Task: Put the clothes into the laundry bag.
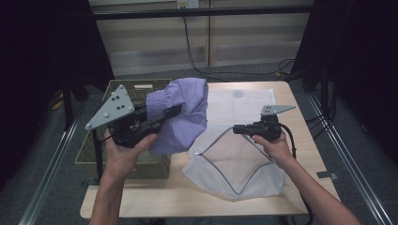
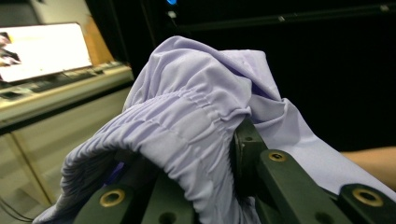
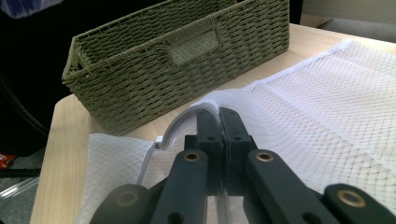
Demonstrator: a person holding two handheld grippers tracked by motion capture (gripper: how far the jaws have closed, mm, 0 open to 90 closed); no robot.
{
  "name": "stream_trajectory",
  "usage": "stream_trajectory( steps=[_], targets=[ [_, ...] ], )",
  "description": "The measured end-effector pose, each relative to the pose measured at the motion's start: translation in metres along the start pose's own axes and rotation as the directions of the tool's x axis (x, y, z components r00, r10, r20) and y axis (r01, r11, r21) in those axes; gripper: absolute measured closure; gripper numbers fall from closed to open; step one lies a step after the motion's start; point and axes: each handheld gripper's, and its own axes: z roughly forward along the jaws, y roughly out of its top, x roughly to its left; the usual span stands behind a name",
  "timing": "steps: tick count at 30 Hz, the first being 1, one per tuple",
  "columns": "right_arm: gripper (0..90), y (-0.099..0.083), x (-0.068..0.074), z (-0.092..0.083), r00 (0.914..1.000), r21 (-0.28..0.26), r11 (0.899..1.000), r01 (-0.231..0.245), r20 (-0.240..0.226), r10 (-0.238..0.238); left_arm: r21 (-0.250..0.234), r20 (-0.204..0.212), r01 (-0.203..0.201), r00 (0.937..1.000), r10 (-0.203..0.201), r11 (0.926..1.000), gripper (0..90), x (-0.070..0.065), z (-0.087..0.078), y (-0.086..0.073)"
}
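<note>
The left gripper (image 1: 171, 112), at centre left of the high view, is clenched on the gathered band of a lilac garment (image 1: 183, 112), held in the air above the table (image 1: 155, 197). The right gripper (image 1: 235, 129), at centre right, is clamped on the raised zipper edge of a white mesh bag (image 1: 234, 164), which lies on the table with its mouth lifted open. A green woven basket (image 1: 141, 161) stands at the table's left edge, just beside the bag.
</note>
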Motion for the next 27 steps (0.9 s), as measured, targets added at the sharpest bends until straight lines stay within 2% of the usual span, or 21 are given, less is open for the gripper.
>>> stream_trajectory(
  steps=[1, 5, 11, 12, 15, 20, 21, 27],
  targets=[
    [88.8, 0.000, 0.000, 0.000, 1.0000, -0.001, 1.000, 0.000, 0.000, 0.000, 0.008, 0.013, -0.007, 0.9999, 0.007, 0.9999, 81.8, -0.002, 0.004, -0.001],
    [88.8, 0.000, 0.000, 0.000, 1.0000, 0.000, 1.000, -0.003, 0.000, 0.003, 0.014, 0.058, 0.005, 0.9983, -0.006, 0.9999, 81.8, -0.007, 0.014, -0.003],
    [88.9, 0.000, 0.000, -0.001, 1.0000, 0.001, 1.000, -0.003, 0.000, 0.003, 0.046, 0.101, -0.009, 0.9948, 0.004, 0.9989, 81.7, -0.015, 0.026, -0.006],
    [88.9, 0.001, 0.001, -0.001, 1.0000, -0.001, 1.000, -0.001, 0.000, 0.001, 0.044, 0.121, 0.003, 0.9926, -0.008, 0.9990, 81.7, -0.018, 0.029, -0.009],
    [88.8, 0.002, 0.001, -0.002, 1.0000, -0.004, 1.000, 0.002, -0.002, -0.002, 0.052, 0.132, 0.010, 0.9911, -0.017, 0.9986, 81.7, -0.019, 0.033, -0.012],
    [88.8, 0.001, 0.001, -0.002, 1.0000, -0.002, 1.000, 0.001, -0.004, -0.001, 0.077, 0.156, 0.021, 0.9872, -0.032, 0.9969, 81.7, -0.023, 0.049, -0.022],
    [88.9, 0.001, 0.001, -0.001, 1.0000, 0.000, 1.000, 0.000, -0.005, 0.000, 0.095, 0.178, 0.018, 0.9833, -0.035, 0.9953, 81.7, -0.024, 0.056, -0.025],
    [88.8, 0.001, 0.000, -0.002, 1.0000, -0.003, 1.000, 0.002, -0.005, -0.002, 0.117, 0.210, 0.018, 0.9767, -0.042, 0.9930, 81.7, -0.030, 0.067, -0.030]
  ],
)
